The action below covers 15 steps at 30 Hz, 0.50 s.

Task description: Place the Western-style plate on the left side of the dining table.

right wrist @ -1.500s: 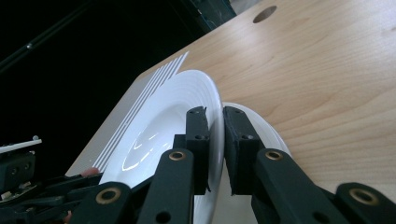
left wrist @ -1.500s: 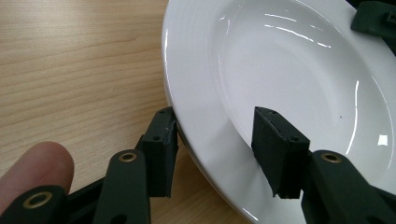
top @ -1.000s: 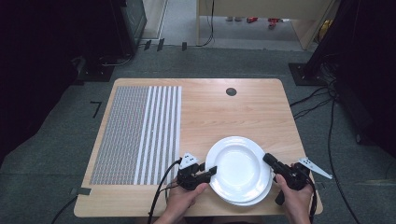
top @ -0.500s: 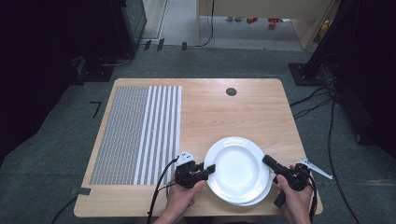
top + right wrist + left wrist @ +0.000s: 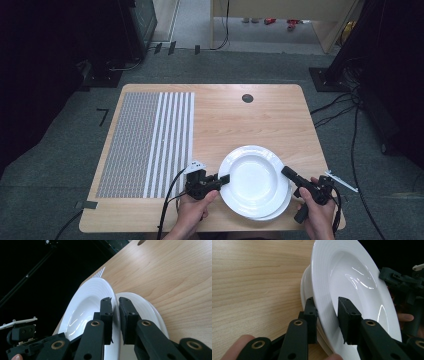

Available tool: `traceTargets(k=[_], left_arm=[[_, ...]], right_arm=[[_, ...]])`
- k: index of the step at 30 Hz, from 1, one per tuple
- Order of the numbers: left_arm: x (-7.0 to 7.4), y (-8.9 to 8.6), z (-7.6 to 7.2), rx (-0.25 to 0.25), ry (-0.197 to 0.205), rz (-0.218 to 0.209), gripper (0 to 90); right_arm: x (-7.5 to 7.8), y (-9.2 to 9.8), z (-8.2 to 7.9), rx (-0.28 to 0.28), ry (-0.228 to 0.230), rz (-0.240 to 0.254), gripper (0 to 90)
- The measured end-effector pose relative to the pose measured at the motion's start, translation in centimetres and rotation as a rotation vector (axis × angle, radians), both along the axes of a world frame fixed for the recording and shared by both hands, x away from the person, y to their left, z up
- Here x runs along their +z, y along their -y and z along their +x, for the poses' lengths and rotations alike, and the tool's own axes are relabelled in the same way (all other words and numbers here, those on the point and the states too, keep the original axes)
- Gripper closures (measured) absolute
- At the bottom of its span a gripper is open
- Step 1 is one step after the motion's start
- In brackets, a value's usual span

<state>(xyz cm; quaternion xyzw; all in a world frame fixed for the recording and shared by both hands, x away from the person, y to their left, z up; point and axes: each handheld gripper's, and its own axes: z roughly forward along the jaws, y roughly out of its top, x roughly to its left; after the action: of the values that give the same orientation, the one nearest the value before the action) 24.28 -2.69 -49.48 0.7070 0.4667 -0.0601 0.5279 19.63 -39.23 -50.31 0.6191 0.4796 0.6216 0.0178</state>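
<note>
A stack of white plates (image 5: 277,209) lies at the table's near right. The top plate (image 5: 255,177) is tipped up off the lower plates (image 5: 145,308). My right gripper (image 5: 286,171) is shut on the top plate's right rim (image 5: 115,301), one pad on each face. My left gripper (image 5: 225,178) reaches the top plate's left rim (image 5: 352,277). Its jaws have just been closing with the rim between them (image 5: 327,301). The outer pad sits under the rim, while a strip of plate still shows before the inner pad. The lower plates (image 5: 305,287) rest on the wood.
A grey and white striped mat (image 5: 150,142) covers the table's left part. A small dark round hole (image 5: 247,98) sits near the far edge. The table's front edge runs just under both hands. Cables trail on the floor at the right.
The left gripper's jaws have drawn a little closer around the plate's rim. Both hands and the plates stay where they were.
</note>
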Motion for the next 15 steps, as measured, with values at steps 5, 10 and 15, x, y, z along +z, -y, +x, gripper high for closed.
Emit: traceTargets(k=[5,10,15], left_arm=[[0.2,-0.5,0.2,0.002,-0.020,-0.045,75.0],[0.2,-0.9,0.4,-0.002,-0.021,-0.071,76.0],[0.4,-1.1,0.4,-0.001,-0.027,-0.078,76.1]], right_arm=[[0.3,-0.2,-0.1,-0.008,-0.008,0.021,83.0],[0.6,-0.5,-0.1,-0.014,0.002,0.059,83.9],[1.0,-0.8,-0.1,-0.018,0.015,0.061,83.9]])
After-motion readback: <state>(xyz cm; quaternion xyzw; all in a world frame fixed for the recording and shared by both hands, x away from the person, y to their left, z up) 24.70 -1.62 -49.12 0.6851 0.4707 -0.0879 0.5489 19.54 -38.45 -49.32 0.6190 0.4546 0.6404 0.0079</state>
